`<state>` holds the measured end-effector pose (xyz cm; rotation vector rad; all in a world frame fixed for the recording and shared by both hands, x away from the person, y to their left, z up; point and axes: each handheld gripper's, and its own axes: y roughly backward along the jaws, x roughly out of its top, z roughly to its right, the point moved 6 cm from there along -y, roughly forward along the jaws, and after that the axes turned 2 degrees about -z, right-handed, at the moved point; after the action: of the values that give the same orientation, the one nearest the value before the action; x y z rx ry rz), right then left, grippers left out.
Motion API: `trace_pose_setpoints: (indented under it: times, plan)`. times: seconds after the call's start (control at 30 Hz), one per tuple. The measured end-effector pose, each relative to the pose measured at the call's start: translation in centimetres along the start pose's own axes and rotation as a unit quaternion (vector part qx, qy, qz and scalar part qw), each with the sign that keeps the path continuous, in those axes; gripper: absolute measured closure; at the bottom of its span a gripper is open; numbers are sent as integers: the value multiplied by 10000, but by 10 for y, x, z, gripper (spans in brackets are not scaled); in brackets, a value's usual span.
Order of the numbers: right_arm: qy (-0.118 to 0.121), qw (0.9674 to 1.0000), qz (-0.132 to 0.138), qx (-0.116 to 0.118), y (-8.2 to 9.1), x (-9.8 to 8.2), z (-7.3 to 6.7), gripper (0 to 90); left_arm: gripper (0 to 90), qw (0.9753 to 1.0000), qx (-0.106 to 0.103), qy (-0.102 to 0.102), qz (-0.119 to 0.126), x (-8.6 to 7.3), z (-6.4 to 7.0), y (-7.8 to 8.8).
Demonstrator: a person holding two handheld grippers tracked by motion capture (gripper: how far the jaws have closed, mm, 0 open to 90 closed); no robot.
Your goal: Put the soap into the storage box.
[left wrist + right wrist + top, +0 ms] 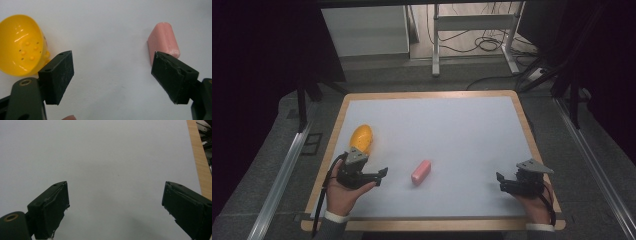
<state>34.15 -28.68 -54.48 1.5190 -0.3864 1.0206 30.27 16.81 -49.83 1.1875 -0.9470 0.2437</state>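
Left tongs (383, 175) released, empty, near-left on the bench (462, 130), between yellow bowl (361, 138) and pink block (421, 171). Right tongs (500, 181) released, empty, near-right.

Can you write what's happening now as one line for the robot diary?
left gripper: open, near pink block | right gripper: open, over bare mat | yellow bowl: on its side

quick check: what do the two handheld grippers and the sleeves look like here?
Both the left gripper and right gripper are black, with blocky, scuffed fingers and a grey three-cornered plate on top. A black cable trails from the left. Grey sleeves, white cuffs.
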Motion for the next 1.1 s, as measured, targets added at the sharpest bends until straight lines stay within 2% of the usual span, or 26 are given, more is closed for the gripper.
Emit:
trace_pose_setpoints:
  times: [0.43,0.6,1.1]
  plan:
    - [44,10000,36,6,2,0,0,77,193,9997,-66,-235,-42,12,10,-2]
    - [44,9999,99,-11,3,1,-1,78,192,9993,-75,-363,-109,15,16,-5]
    - [58,10000,63,-23,2,0,0,77,189,9975,-191,-627,-272,25,32,-13]
